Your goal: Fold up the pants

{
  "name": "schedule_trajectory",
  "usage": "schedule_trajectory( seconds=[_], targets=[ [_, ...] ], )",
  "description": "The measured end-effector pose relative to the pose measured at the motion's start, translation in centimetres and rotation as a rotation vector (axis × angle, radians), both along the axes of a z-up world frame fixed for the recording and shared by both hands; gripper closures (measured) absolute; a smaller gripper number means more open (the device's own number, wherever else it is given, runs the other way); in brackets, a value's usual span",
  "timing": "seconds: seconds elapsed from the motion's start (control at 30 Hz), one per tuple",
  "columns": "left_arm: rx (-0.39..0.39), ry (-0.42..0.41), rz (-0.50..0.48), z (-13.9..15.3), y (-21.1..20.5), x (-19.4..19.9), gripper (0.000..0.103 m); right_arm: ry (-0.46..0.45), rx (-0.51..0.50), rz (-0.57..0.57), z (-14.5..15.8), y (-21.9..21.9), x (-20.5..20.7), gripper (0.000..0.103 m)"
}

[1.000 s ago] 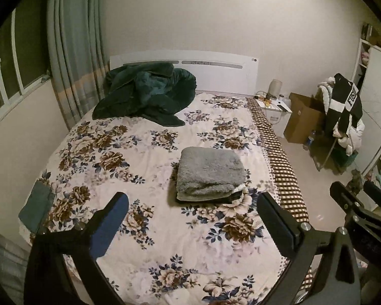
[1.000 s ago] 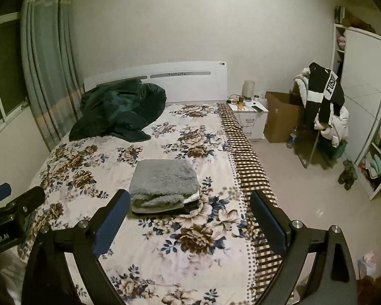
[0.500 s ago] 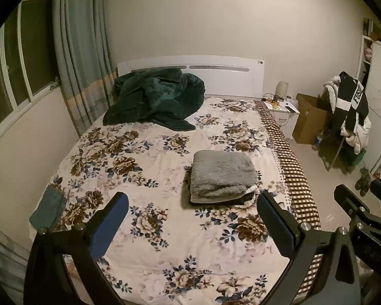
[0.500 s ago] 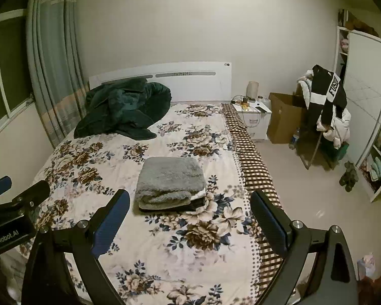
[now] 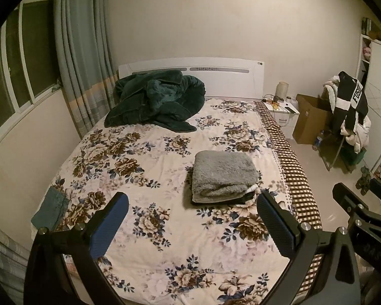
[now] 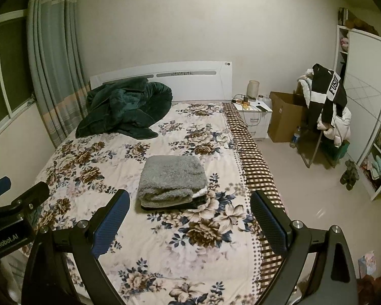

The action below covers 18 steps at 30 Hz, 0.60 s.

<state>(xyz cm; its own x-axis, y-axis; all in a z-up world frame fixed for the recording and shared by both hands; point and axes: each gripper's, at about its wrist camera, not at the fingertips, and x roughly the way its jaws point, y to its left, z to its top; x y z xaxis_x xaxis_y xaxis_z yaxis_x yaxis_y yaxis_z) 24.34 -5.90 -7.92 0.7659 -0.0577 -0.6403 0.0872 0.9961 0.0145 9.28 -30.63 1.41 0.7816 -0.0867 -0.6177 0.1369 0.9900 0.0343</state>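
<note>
We hold our left gripper [image 5: 191,218] up in the air near the foot of the big bed with the flowery cover [image 5: 149,167], and its two black fingers with blue pads [image 5: 109,225] are spread wide apart with nothing between them. Our right gripper [image 6: 189,218] is beside it, also up in the air, and its fingers are spread wide apart and hold nothing too. The fluffy grey folded pants [image 5: 222,174] lie flat on the bed, a little toward the right side, past the tips of both grippers and not touching them. Under the grey pile we see a dark edge and a bit of white cloth peeking out at the near corner, but we cannot tell what these are. A crumpled dark green blanket [image 5: 155,100] sits far away at the head of the bed, against the white headboard [image 5: 228,76]. A small blue-green cloth [image 5: 50,208] lies at the left edge of the bed. Beside the bed stands a little white night table [image 6: 254,111], then a brown cardboard box [image 6: 284,117], and then a rack with a black and white jacket [image 6: 325,94] hanging over it.
</note>
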Motion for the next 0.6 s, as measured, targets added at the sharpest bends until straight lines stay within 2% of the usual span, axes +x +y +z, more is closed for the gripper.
schedule_trajectory(
  seconds=[0.6],
  targets=[
    [0.007, -0.007, 0.001, 0.42, 0.13, -0.55, 0.0, 0.003, 0.008, 0.003, 0.34, 0.04, -0.79, 0.005]
  ],
)
